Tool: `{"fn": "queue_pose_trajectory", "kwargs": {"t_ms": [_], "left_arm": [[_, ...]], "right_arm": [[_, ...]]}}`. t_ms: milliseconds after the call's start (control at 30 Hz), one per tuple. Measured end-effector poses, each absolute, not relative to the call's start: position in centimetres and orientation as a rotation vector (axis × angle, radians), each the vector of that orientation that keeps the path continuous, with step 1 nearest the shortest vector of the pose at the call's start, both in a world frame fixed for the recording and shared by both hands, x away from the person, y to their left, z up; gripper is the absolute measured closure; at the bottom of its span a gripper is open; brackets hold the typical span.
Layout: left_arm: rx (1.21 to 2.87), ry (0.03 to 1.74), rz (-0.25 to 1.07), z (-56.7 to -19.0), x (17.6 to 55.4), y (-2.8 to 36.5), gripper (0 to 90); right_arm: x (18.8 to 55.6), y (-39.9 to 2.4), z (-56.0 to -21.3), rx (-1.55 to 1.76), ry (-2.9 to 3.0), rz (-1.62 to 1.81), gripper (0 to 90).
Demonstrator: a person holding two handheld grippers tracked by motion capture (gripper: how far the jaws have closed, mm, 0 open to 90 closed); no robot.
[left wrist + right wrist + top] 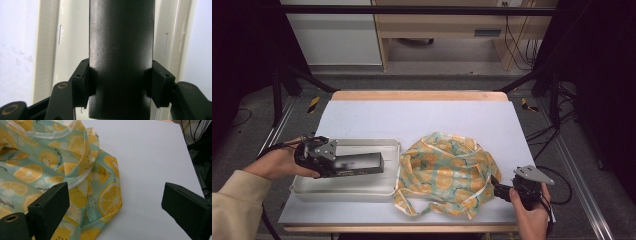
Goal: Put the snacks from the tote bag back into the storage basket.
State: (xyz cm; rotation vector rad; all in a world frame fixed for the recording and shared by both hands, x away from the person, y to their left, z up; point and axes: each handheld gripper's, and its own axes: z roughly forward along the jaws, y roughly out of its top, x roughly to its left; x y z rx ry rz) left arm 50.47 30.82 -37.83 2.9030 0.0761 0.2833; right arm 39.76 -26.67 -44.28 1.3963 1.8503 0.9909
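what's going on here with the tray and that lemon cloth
A person works at a white table with a gripper in each hand. The left gripper is shut on a long black block, holding it over the pale tray on the table's left side. The right gripper is open, set at the near right edge of a crumpled lemon-print cloth lying beside the tray; it has not gripped the cloth.

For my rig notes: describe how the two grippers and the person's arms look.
Both grippers, left and right, are black with blocky jaws, brass-coloured pivot pins and a grey three-cornered plate on top. Black cables trail from each. The left arm wears a beige sleeve.
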Motion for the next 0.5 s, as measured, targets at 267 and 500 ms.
{"fn": "queue_pose_trajectory", "kwargs": {"t_ms": [267, 500], "left_arm": [[2.901, 0.055, 0.276, -38.47, 50.31, 30.87, 43.5], [2.894, 0.029, 0.271, -38.60, 50.13, 30.67, 43.5]], "right_arm": [[39.49, -26.99, -44.49, 1.407, 1.841, 1.000, 7.6], [39.52, -27.29, -44.74, 1.420, 1.835, 0.994, 7.6]]}}
